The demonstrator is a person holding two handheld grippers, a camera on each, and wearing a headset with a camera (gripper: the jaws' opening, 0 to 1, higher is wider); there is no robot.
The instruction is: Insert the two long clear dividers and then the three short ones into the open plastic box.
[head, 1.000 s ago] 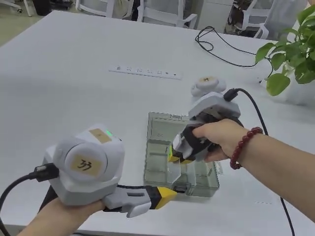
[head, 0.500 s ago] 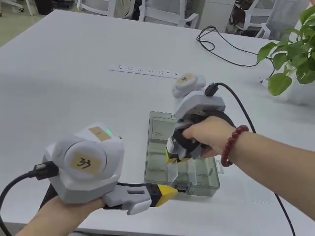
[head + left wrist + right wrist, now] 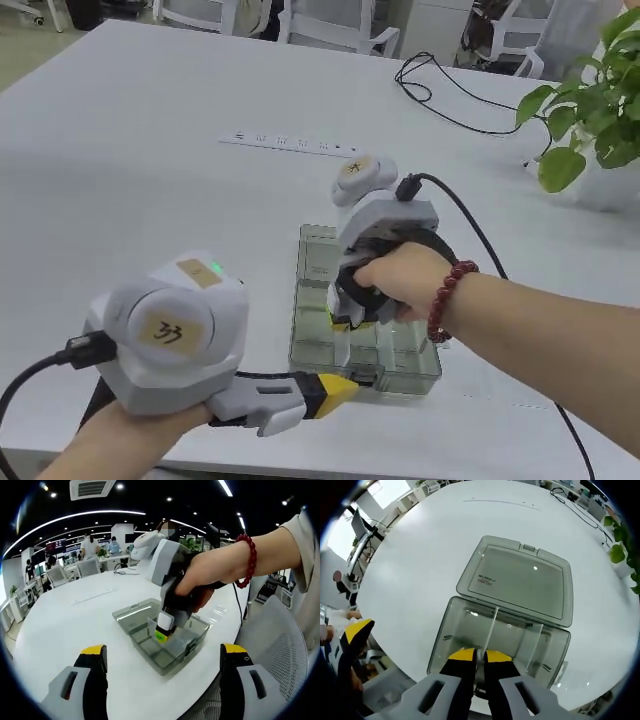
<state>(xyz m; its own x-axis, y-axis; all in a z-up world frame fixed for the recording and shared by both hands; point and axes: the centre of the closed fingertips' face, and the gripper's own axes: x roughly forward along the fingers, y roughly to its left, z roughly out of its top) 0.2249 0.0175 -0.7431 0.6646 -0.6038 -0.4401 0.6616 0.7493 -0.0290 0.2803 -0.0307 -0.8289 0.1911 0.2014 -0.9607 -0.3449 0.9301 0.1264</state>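
Plastic box (image 3: 445, 645), smoke-clear, lid (image 3: 520, 582) laid flat behind, is noted near the table's (image 3: 150, 150) front edge; an upright clear divider (image 3: 491, 625) inside is pinched by the right tool's (image 3: 479, 656) narrowed jaws; left tool (image 3: 164, 650) is held wide and empty, just before the box; right tool has been shifted leftward across the box since one second ago.

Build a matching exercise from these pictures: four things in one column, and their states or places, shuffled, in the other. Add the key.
Things:
1. left gripper
2. right gripper
3. lid
4. plant

States or places:
A. lies open and flat on the table
B. jaws wide apart, holding nothing
C. green leaves at the table's far right
D. jaws pinched on a clear divider in the box

Pairs: 1-B, 2-D, 3-A, 4-C
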